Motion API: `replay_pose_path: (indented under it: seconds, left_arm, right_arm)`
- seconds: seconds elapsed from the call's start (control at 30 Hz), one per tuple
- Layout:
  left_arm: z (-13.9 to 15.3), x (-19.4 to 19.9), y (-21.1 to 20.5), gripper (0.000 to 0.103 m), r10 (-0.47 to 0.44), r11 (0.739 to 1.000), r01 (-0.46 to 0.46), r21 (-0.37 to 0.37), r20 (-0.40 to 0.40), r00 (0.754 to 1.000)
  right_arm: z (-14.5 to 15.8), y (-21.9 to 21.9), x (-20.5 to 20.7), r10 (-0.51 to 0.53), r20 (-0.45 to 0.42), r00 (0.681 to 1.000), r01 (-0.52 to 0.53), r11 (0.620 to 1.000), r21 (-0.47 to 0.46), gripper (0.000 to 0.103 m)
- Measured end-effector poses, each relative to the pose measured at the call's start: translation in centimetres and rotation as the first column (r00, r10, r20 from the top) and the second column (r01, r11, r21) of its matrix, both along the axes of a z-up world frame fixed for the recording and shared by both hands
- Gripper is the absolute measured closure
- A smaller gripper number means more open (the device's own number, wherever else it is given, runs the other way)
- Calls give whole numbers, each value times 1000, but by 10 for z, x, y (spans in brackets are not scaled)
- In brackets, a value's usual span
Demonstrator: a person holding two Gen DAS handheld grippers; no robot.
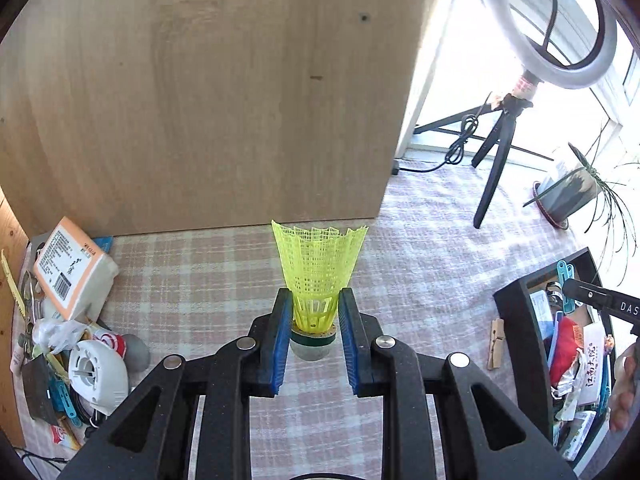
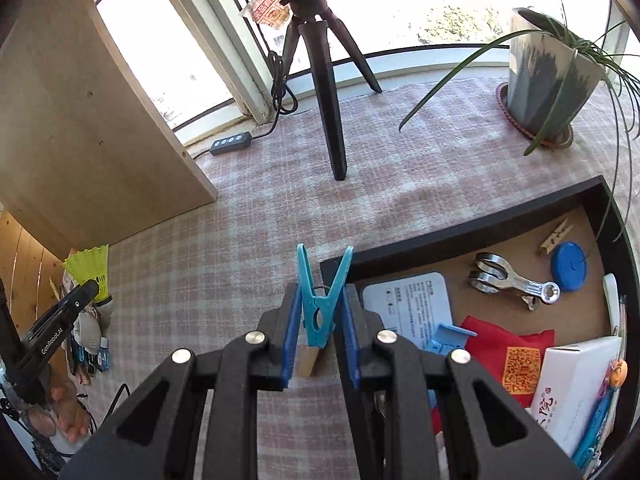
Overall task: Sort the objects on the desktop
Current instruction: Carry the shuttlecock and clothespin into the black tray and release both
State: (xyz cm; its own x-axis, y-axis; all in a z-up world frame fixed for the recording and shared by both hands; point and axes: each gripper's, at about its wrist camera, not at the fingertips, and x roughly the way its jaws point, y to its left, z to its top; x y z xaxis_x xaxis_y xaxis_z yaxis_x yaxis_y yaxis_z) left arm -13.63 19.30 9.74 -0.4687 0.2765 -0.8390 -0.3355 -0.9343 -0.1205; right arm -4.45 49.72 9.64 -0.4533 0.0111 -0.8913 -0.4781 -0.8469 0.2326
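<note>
The left gripper (image 1: 313, 312) clamps a yellow shuttlecock (image 1: 318, 268) (skirt pointing away). The right gripper (image 2: 319, 308) pinches a blue clothespin (image 2: 320, 304) above the black tray's (image 2: 460, 224) near-left corner.

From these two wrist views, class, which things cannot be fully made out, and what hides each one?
- Left view: the heap of clutter at the left edge, its items overlapping each other.
- Left view: the black tray's far side, cut off by the frame.
- Right view: the plain wooden clothespin, mostly behind the blue plastic clothespin in the right claw.
- Right view: print on the white card, too small.
</note>
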Motion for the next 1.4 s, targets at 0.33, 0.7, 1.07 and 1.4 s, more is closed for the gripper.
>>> replay_pose_path:
  seconds: [0.33, 0.7, 1.07, 1.4]
  left_arm:
    - [18, 58, 129, 81, -234, 970, 233, 71, 0, 972]
    - [28, 117, 219, 81, -394, 916, 392, 86, 3, 919]
    - [45, 143, 230, 43, -465, 882, 469, 37, -86, 881]
    - [31, 101, 139, 47, -302, 953, 303, 20, -39, 952]
  right_arm:
    - [8, 89, 72, -210, -9, 978, 210, 977, 21, 83]
    - [6, 128, 124, -323, -2, 946, 323, 946, 33, 83]
    - [7, 126, 130, -315, 20, 949, 315, 949, 37, 59]
    - [18, 78, 104, -210, -19, 978, 210, 977, 27, 59]
